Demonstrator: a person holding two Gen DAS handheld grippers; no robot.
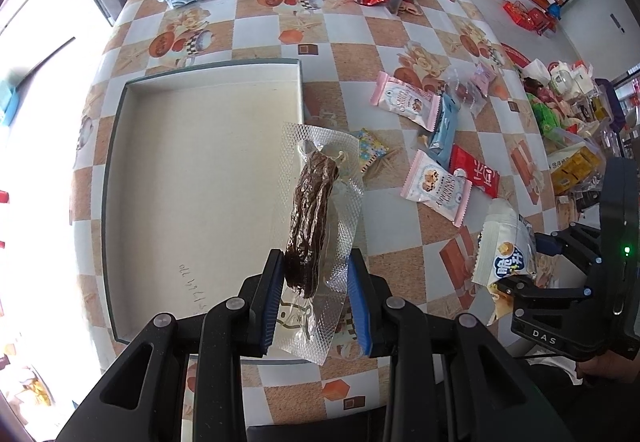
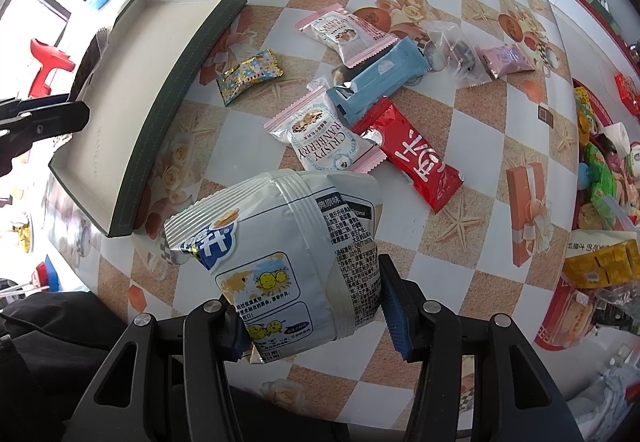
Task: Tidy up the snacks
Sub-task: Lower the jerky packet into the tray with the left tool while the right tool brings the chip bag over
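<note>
Left wrist, fingers [image 1: 316, 282] gripping meat stick [image 1: 310, 226]

The left hand-held gripper [image 1: 316, 282] is pointed steeply downward, its blue-padded jaws drawn close and pressed on a clear-wrapped dark snack [image 1: 310, 226]. The right hand-held gripper [image 2: 316, 308] is aimed straight down (jaws set wider) and clamped on a white snack bag [image 2: 288, 258]. A dark sleeve [image 1: 600, 370] is seen behind it.
</note>
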